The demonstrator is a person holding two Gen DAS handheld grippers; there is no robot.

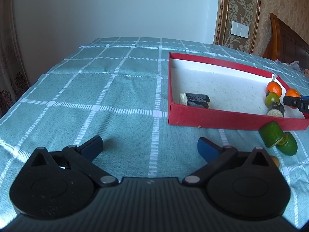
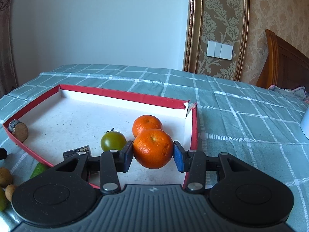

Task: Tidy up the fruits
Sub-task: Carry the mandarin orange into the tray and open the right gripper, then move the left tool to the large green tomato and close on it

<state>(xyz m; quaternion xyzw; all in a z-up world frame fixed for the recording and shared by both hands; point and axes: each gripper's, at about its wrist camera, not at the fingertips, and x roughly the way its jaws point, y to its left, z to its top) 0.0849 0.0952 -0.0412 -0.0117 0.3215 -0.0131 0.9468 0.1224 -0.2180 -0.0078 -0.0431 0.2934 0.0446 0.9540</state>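
My right gripper (image 2: pixel 153 151) is shut on a mandarin (image 2: pixel 153 148) and holds it over the right end of the red box (image 2: pixel 123 94). In the box lie a second mandarin (image 2: pixel 146 124), a green tomato (image 2: pixel 113 141) and two dark sugarcane pieces (image 2: pixel 18 130) (image 2: pixel 78 150). In the left wrist view the box (image 1: pixel 222 118) stands to the right, with the right gripper's fingers (image 1: pixel 293 101) at its far right end. My left gripper (image 1: pixel 150 145) is open and empty over the checked cloth. A split green fruit (image 1: pixel 278 140) lies on the cloth in front of the box.
The teal checked tablecloth (image 1: pixel 96 96) covers the table. Small brown fruits (image 2: pixel 5 176) and a green fruit (image 2: pixel 38 170) lie on the cloth left of the box. A white object (image 2: pixel 305 123) sits at the right edge. A wall stands behind.
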